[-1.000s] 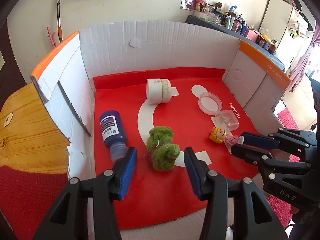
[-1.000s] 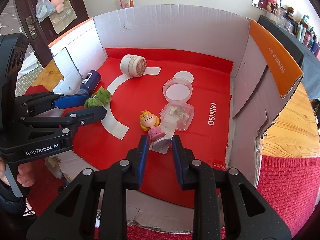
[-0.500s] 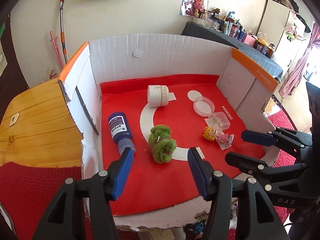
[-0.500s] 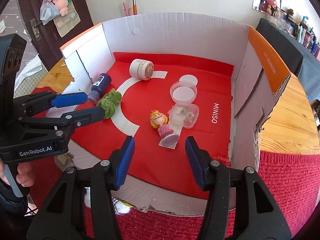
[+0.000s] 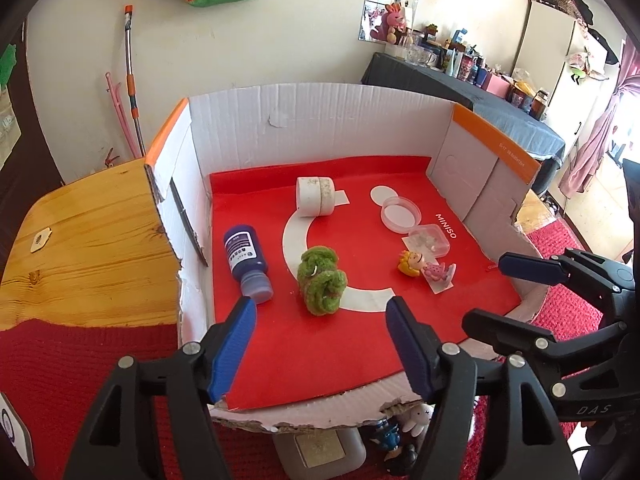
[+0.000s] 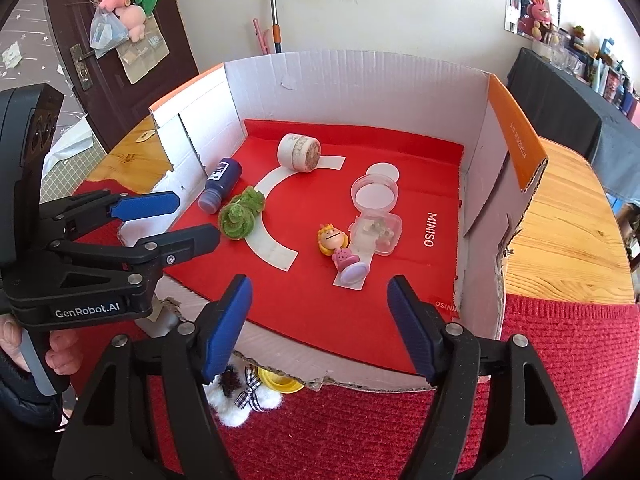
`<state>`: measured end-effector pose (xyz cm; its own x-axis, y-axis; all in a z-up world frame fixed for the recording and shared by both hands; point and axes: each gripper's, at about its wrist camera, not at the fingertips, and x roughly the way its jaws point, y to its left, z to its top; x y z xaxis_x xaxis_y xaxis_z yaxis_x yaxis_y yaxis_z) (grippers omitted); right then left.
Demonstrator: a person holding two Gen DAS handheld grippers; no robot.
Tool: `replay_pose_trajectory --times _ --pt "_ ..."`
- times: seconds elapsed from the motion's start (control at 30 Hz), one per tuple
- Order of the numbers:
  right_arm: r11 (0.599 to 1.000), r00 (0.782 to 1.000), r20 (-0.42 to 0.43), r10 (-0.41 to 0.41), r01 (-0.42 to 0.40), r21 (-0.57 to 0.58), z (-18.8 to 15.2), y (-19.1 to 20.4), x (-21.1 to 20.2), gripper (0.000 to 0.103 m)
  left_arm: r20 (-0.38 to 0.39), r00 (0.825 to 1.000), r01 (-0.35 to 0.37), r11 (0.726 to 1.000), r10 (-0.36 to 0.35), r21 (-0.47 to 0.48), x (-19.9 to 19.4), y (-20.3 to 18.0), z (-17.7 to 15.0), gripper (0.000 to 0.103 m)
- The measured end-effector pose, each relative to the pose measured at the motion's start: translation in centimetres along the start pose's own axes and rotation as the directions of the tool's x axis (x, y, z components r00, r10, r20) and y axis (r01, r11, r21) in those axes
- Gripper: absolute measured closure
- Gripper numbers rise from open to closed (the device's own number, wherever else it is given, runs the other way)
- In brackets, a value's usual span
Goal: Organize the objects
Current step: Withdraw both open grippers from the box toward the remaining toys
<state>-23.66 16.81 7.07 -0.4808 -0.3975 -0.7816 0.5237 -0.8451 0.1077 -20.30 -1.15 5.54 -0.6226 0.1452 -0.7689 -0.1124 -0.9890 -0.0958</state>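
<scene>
Red box floor (image 5: 320,344): blue bottle (image 5: 244,256) lies lengthwise, cap nearest; both grippers' fingers just opened wide, empty

We see the cardboard box (image 5: 320,120) from both wrists, angled downward, close; left view from its left; right view from its right.

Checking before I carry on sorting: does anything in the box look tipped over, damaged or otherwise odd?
Yes. The blue bottle, the doll figurine and the white round tin all lie on their sides on the red floor. The cardboard box has a torn, ragged near edge. Nothing looks spilled.
</scene>
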Motion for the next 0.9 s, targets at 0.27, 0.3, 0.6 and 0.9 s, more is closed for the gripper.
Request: replay_pose_trajectory --times 0.27,0.3,0.6,0.9 --pt "1.0 1.0 0.023 -0.014 0.014 -0.006 -0.5 0.4 -1.3 0.024 0.03 0.999 -0.013 1.0 0.012 0.006 -1.5 -0.2 -0.3 0.018" --pt "1.0 1.0 0.026 -0.014 0.014 -0.007 -0.5 0.4 -1.5 0.021 0.033 0.999 -0.014 1.0 0.013 0.006 -1.6 -0.2 -0.4 0.015" --pt "1.0 0.999 0.044 -0.015 0.016 -0.016 -1.1 1.0 -3.1 0.017 0.061 0.998 -0.022 1.0 0.021 0.01 -3.1 -0.5 -0.8 0.005" --pt "1.0 0.998 0.059 -0.007 0.008 -0.021 -1.8 1.6 -4.3 0.011 0.083 0.996 -0.045 0.999 0.044 0.011 -4.4 -0.6 -1.3 0.0"
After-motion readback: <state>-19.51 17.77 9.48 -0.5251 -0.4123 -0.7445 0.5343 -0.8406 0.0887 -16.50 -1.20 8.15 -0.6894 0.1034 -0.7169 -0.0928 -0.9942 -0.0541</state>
